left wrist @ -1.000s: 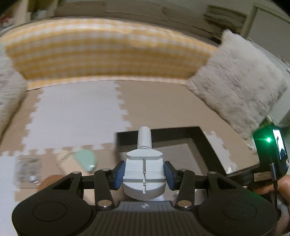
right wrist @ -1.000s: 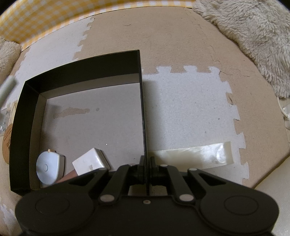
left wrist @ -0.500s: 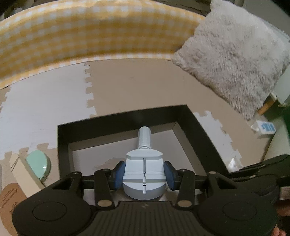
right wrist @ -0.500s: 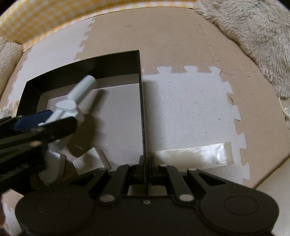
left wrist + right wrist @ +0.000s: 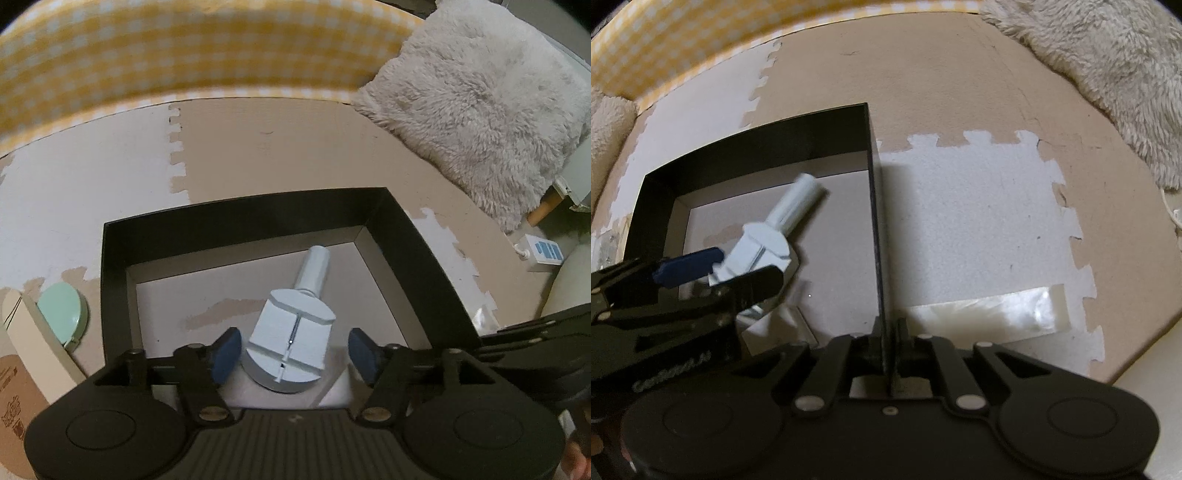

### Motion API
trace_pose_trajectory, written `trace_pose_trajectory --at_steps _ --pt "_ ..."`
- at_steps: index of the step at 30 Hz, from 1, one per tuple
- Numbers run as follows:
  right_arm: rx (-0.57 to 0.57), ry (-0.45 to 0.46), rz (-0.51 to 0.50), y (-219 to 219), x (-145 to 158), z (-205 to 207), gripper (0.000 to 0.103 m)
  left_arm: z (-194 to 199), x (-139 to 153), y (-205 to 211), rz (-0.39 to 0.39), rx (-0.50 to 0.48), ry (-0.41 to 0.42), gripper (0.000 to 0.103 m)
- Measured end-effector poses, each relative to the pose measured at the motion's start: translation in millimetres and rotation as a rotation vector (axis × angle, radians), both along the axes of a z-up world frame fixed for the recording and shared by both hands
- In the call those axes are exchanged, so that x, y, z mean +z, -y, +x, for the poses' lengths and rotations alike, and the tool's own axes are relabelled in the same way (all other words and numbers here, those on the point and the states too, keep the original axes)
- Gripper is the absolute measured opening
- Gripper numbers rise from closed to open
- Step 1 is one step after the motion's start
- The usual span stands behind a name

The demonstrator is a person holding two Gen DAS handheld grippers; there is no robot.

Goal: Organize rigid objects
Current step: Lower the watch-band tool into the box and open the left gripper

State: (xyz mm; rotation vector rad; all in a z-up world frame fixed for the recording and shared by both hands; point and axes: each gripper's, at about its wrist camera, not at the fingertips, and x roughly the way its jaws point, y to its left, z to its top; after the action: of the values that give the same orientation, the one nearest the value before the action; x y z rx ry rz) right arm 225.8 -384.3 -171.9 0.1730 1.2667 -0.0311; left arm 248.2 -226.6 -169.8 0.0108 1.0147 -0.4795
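A pale blue tool point(image 5: 291, 343) with a round handle lies tilted inside the black box point(image 5: 236, 218), on its grey floor. My left gripper point(image 5: 294, 350) straddles the tool with its jaws opening; the blue pads point(image 5: 362, 354) stand off its sides, with a clear gap on the right. The right wrist view shows the same tool point(image 5: 764, 247) lying loose beside the left gripper point(image 5: 720, 277). My right gripper point(image 5: 888, 332) is shut on the near end of the black box's right wall point(image 5: 873, 221). A white block point(image 5: 775, 325) lies in the box's near part, partly hidden.
A mint round case point(image 5: 61, 314) and a cardboard packet point(image 5: 18, 387) lie left of the box on the foam mat. A fluffy cushion point(image 5: 480, 110) sits at the right, yellow checked fabric point(image 5: 184, 48) behind. A clear tape strip point(image 5: 986, 314) lies right of the box.
The left gripper carried the tool from over the mat down into the box, then spread its jaws; the tool tipped and now lies free. The right gripper kept still on the wall.
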Motion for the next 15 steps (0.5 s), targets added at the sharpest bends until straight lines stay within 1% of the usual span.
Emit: trace_pose_trajectory --at_steps 2,6,7,9,11,15 --pt "-0.001 0.001 0.003 0.4 -0.3 0.0 0.006 -3.1 3.4 -0.5 -0.001 -0.008 0.0 0.071" --pt "-0.002 0.002 0.005 0.8 -0.3 -0.4 0.006 -10.6 12.1 -1.9 0.007 -0.034 0.002 0.073" --pt "-0.005 0.001 0.009 1.4 -0.4 -0.4 0.006 -11.9 14.5 -2.9 0.012 -0.033 0.003 0.079" --pt "-0.009 0.001 0.013 2.0 -0.4 -0.5 0.007 -15.2 20.2 -6.4 0.023 -0.025 0.016 0.081" --pt "-0.012 0.001 0.012 1.7 -0.4 -0.7 0.007 -17.7 26.9 -10.6 0.019 -0.029 0.023 0.086" --pt "-0.016 0.001 0.013 1.5 -0.7 -0.2 0.007 -24.8 40.5 -19.8 0.02 -0.038 0.038 0.09"
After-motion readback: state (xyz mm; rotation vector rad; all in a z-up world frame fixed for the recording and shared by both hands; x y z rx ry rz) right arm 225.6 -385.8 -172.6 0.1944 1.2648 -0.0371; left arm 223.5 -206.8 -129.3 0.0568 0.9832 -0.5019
